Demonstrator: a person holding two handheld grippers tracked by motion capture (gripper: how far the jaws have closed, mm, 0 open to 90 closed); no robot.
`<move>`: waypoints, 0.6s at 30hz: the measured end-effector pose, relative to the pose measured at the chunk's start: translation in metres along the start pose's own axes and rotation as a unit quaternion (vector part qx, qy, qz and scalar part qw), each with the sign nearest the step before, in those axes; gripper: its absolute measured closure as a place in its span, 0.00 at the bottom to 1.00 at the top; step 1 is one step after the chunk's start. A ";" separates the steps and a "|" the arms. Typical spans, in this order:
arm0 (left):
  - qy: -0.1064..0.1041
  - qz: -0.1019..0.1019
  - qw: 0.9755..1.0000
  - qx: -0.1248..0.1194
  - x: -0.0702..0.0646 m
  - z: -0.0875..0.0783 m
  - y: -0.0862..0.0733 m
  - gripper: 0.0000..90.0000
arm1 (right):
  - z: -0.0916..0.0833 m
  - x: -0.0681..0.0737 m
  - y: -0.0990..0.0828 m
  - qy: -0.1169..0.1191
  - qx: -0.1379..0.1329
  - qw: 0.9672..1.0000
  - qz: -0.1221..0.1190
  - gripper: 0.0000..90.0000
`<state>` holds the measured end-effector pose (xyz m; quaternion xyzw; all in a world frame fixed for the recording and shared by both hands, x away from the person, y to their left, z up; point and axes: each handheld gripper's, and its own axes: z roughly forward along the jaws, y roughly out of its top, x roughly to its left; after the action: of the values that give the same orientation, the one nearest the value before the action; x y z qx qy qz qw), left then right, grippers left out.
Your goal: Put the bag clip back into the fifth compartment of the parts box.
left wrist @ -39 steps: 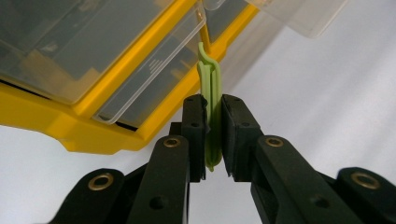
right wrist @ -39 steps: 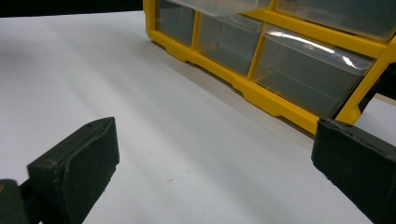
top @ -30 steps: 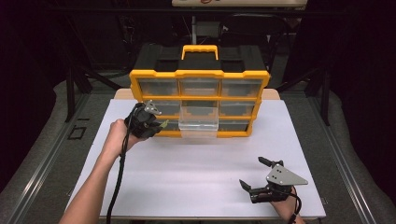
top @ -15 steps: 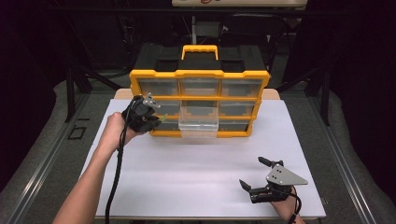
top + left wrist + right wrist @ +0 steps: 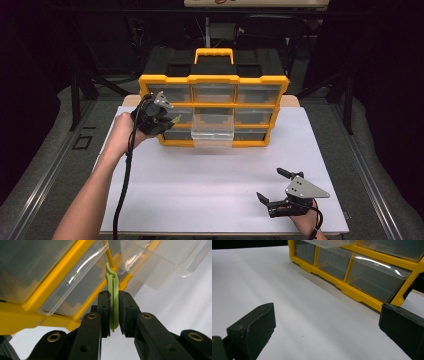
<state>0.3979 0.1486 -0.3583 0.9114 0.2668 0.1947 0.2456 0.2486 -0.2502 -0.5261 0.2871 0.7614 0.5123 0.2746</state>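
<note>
From above: yellow-and-black drawer cabinet (image 5: 214,107) at far centre of white table (image 5: 210,200), no readable writing or brand. Middle-row clear drawer (image 5: 212,132) pulled out toward near side. Left gripper (image 5: 167,120) held at cabinet's left front, just beside that drawer, pinching a thin green strip (image 5: 175,119). Right gripper (image 5: 270,187) resting at near right on table, well apart from cabinet, jaws spread, holding nothing.

Along left gripper (image 5: 114,312): jaws pressed together on green strip (image 5: 113,297), upright, upper end poking out near a yellow divider between clear drawers; touching or not, cannot tell.

Along right gripper (image 5: 324,325): jaws wide apart over bare table (image 5: 287,305), cabinet (image 5: 352,270) beyond at far right, no labels.
</note>
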 end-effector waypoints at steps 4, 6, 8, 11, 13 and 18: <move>0.001 0.003 1.000 -0.001 0.000 -0.003 0.005 0.89 | 0.000 0.000 0.000 0.001 0.000 1.000 0.001 0.00; 0.003 0.005 1.000 -0.004 0.000 -0.005 0.007 0.89 | 0.000 0.000 0.000 0.002 0.001 1.000 0.001 0.00; 0.003 0.008 1.000 -0.003 0.000 -0.007 0.009 0.89 | 0.000 0.000 0.000 0.001 0.001 1.000 0.000 0.00; 0.006 0.011 1.000 -0.005 0.000 -0.010 0.013 0.89 | 0.000 0.000 0.000 0.001 0.001 1.000 0.000 0.00; 0.005 0.013 1.000 -0.006 0.000 -0.012 0.016 0.89 | 0.000 0.000 0.000 0.000 -0.001 1.000 0.000 0.00; 0.008 0.020 1.000 -0.012 -0.001 -0.018 0.023 0.89 | 0.000 0.000 0.000 -0.001 -0.001 1.000 0.001 0.00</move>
<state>0.3974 0.1371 -0.3317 0.9118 0.2478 0.2106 0.2507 0.2485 -0.2506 -0.5260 0.2880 0.7606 0.5127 0.2752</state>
